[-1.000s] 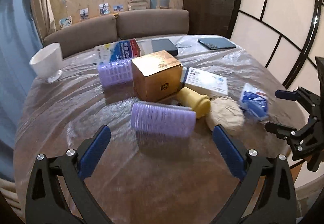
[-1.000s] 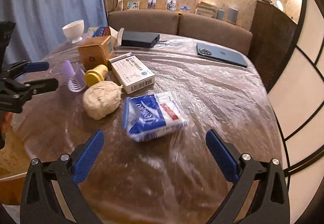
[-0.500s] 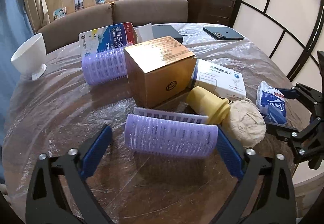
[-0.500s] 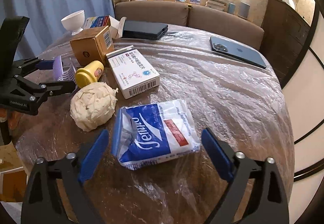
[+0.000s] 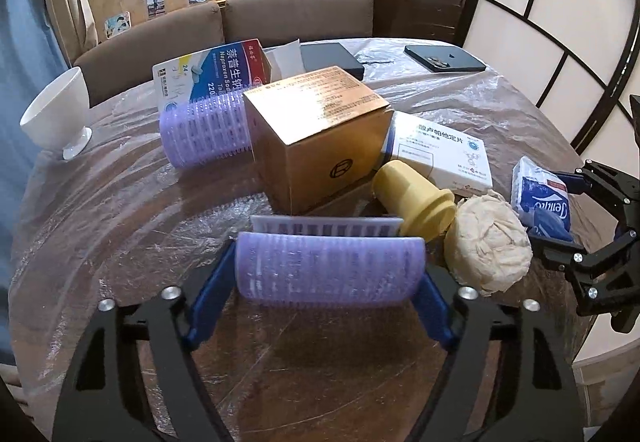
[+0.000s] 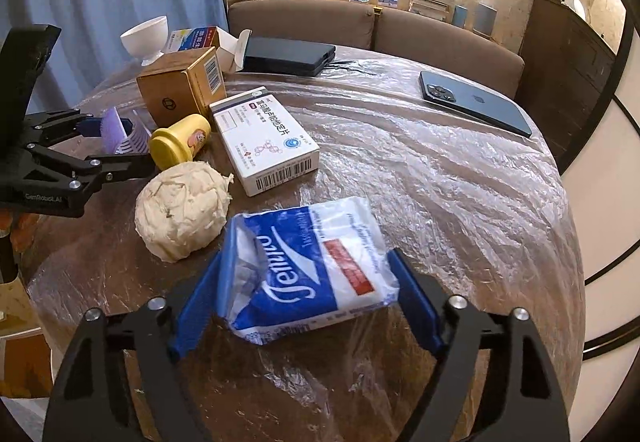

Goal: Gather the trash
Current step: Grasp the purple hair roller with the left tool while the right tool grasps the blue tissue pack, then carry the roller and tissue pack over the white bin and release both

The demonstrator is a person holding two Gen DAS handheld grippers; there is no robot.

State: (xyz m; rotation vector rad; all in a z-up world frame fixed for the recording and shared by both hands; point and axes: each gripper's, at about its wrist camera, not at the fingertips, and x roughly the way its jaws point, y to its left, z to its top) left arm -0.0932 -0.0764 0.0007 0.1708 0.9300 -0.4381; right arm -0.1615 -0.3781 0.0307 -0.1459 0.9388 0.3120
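On a plastic-covered counter (image 6: 460, 178) strewn with boxes, we are mid-pickup on two items at once, each claw closing. Largest first: our right claw (image 6: 306, 298) narrows around a blue-and-white tissue pack (image 6: 308, 270) lying at the near edge, its pads at the pack's two sides. Our left claw (image 5: 328, 282) does the same on a purple hair roller (image 5: 330, 268), pads meeting its ends, just before a tan box (image 5: 320, 134). A paper wad (image 5: 488, 242) waits between them. Next, we judge, both grips must firm up before lifting toward a bin, none visible.
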